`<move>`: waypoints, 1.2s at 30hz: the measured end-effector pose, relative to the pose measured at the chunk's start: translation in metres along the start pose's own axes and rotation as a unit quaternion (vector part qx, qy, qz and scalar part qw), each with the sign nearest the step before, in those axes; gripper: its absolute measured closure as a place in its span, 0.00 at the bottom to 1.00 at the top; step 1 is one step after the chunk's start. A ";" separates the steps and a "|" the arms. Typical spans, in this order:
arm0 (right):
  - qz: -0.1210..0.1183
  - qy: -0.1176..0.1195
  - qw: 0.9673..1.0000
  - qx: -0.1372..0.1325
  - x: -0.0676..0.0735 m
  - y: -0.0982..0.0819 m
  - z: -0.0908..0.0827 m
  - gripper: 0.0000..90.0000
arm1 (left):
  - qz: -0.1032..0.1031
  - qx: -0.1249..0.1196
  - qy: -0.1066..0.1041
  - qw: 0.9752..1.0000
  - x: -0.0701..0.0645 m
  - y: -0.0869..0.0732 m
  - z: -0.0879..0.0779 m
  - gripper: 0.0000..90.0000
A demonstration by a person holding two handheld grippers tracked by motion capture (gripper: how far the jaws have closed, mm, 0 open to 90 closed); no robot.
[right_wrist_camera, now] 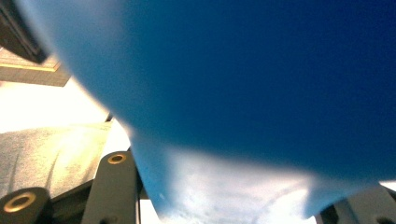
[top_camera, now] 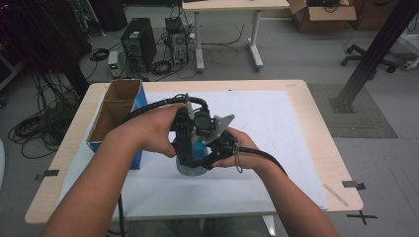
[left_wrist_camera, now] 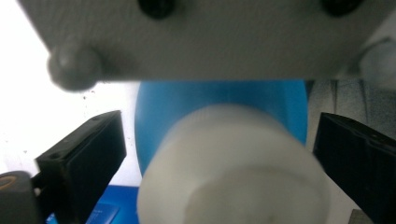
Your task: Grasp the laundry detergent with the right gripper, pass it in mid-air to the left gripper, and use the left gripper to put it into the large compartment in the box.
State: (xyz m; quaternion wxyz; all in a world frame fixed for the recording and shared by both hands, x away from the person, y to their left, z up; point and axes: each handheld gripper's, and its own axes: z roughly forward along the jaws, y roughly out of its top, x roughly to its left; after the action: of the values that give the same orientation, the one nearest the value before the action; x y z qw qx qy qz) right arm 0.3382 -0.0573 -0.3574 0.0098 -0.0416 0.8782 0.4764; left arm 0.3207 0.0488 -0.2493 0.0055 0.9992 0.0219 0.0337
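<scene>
Blue plastic bottle (top_camera: 191,157) with a white screw cap (left_wrist_camera: 229,172), held just above the white sheet (top_camera: 276,128) near the middle of the desk (top_camera: 316,113). My right tongs (top_camera: 210,159) are clamped on the bottle's body from the side; in the right gripper view its blue wall (right_wrist_camera: 261,74) presses close against the lens. My left tongs (top_camera: 184,148) come down over the top: in the left gripper view the two black pads (left_wrist_camera: 86,154) stand either side of the cap, apart from it, with a gap showing on each side, so these tongs are wide and grip nothing yet.

Step in hand, as I judge it: seating the left tongs on the cap to unscrew it. The next move calls for closing squarely on the cap's ribbed side, then twisting while my right tongs keep the body from turning.

Room: the open cardboard box (top_camera: 114,111) stands near on my left, at the desk's edge; the sheet ahead and to my right is bare.
</scene>
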 end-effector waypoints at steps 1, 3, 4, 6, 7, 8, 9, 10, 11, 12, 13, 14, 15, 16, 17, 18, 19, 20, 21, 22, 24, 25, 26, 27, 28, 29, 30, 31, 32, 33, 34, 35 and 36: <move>0.000 -0.001 1.000 0.000 0.000 0.000 0.000 0.51 | 0.000 0.000 -0.001 1.000 0.000 0.001 0.000 0.06; 0.001 0.000 1.000 -0.001 0.000 0.000 -0.001 0.51 | 0.001 0.000 0.000 1.000 0.000 0.002 0.000 0.07; 0.001 0.000 1.000 -0.002 0.000 0.000 -0.001 0.51 | 0.002 0.000 0.000 1.000 0.000 0.002 0.000 0.08; 0.002 0.001 1.000 -0.003 0.000 0.000 -0.001 0.51 | 0.003 0.001 0.000 1.000 0.000 0.002 -0.001 0.10; 0.002 0.000 1.000 -0.003 0.000 0.000 -0.002 0.51 | 0.004 0.000 0.003 1.000 -0.001 0.002 -0.001 0.10; 0.002 0.000 1.000 -0.003 0.000 0.000 -0.002 0.51 | 0.004 0.000 0.003 1.000 -0.001 0.002 -0.001 0.10; 0.003 0.001 1.000 -0.004 0.000 0.000 -0.002 0.51 | 0.004 0.000 0.005 1.000 -0.001 0.002 -0.001 0.10; 0.004 0.002 1.000 -0.004 0.000 0.000 -0.002 0.51 | 0.004 0.000 0.006 1.000 -0.001 0.002 -0.001 0.11; 0.005 0.003 1.000 -0.004 0.001 0.000 -0.002 0.51 | 0.003 -0.001 0.007 1.000 -0.001 0.001 -0.001 0.12; 0.007 0.003 1.000 -0.005 0.001 0.000 -0.002 0.51 | 0.003 -0.001 0.007 1.000 -0.001 0.001 -0.001 0.13; 0.007 0.003 1.000 -0.004 0.001 0.000 -0.002 0.51 | 0.004 -0.001 0.009 1.000 -0.001 0.001 -0.001 0.13; 0.006 0.003 1.000 -0.005 0.001 0.001 -0.002 0.51 | 0.004 0.000 0.008 1.000 -0.001 0.001 -0.001 0.14; 0.007 0.003 1.000 -0.005 0.001 0.001 -0.001 0.51 | 0.005 0.000 0.005 1.000 -0.001 0.000 -0.002 0.15; 0.008 0.003 1.000 -0.006 0.001 0.001 -0.001 0.51 | 0.004 -0.001 0.006 1.000 -0.002 0.000 -0.002 0.16; 0.011 0.005 1.000 -0.005 0.002 0.001 -0.001 0.51 | 0.006 0.000 0.007 1.000 -0.002 0.000 -0.002 0.17; 0.007 0.001 1.000 -0.005 0.001 0.001 -0.001 0.51 | 0.005 0.000 0.007 1.000 -0.002 0.000 -0.002 0.18; 0.002 -0.003 1.000 -0.003 0.000 0.001 -0.001 0.51 | 0.007 0.001 0.007 1.000 -0.002 0.000 -0.002 0.18; 0.000 -0.005 1.000 -0.002 0.000 0.001 -0.001 0.51 | 0.008 0.002 0.008 1.000 -0.002 0.000 -0.002 0.18; -0.006 -0.009 1.000 -0.001 -0.001 0.001 -0.001 0.51 | 0.007 0.002 0.009 1.000 -0.002 0.000 -0.002 0.18; 0.007 -0.001 1.000 -0.005 0.001 0.001 -0.001 0.51 | 0.006 0.001 0.008 1.000 -0.003 0.000 -0.002 0.18; 0.011 0.005 1.000 -0.009 0.002 0.002 0.000 0.51 | 0.007 0.001 0.009 1.000 -0.003 0.000 -0.002 0.20; 0.012 0.006 1.000 -0.010 0.002 0.002 0.000 0.51 | 0.009 0.002 0.009 1.000 -0.003 0.000 -0.002 0.20; 0.006 0.000 1.000 -0.007 0.001 0.002 0.000 0.51 | 0.009 0.003 0.009 1.000 -0.003 0.000 -0.002 0.21; -0.011 -0.010 1.000 -0.004 -0.001 0.001 0.000 0.51 | 0.010 0.003 0.007 1.000 -0.003 0.000 -0.002 0.22; -0.004 -0.006 1.000 -0.005 0.000 0.002 0.000 0.51 | 0.010 0.003 0.006 1.000 -0.003 0.000 -0.002 0.24; 0.005 0.000 1.000 -0.009 0.001 0.002 0.000 0.51 | 0.012 0.004 0.004 1.000 -0.003 0.000 -0.002 0.26; 0.013 0.011 1.000 -0.014 0.003 0.003 0.000 0.51 | 0.012 0.004 0.005 1.000 -0.004 0.000 -0.002 0.27; 0.010 0.006 1.000 -0.014 0.002 0.003 0.000 0.51 | 0.012 0.003 0.005 1.000 -0.004 0.000 -0.002 0.27; -0.003 -0.005 1.000 -0.009 0.000 0.003 -0.001 0.51 | 0.013 0.004 0.006 1.000 -0.004 0.001 -0.002 0.29; 0.012 0.012 1.000 -0.016 0.003 0.003 0.000 0.51 | 0.013 0.004 0.006 1.000 -0.004 0.000 -0.002 0.30; 0.011 0.011 1.000 -0.015 0.003 0.004 0.000 0.51 | 0.013 0.003 0.007 1.000 -0.004 0.000 -0.002 0.31; 0.012 0.009 1.000 -0.014 0.003 0.004 0.000 0.51 | 0.012 0.003 0.010 1.000 -0.004 0.000 -0.002 0.32; 0.008 0.007 1.000 -0.012 0.003 0.004 0.000 0.51 | 0.012 0.002 0.011 1.000 -0.004 -0.001 -0.002 0.35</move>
State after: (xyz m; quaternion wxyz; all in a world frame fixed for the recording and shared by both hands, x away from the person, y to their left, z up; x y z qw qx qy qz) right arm 0.3348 -0.0557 -0.3545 -0.0007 -0.0384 0.8727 0.4867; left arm 0.3167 0.0492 -0.2471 0.0028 0.9989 0.0105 0.0450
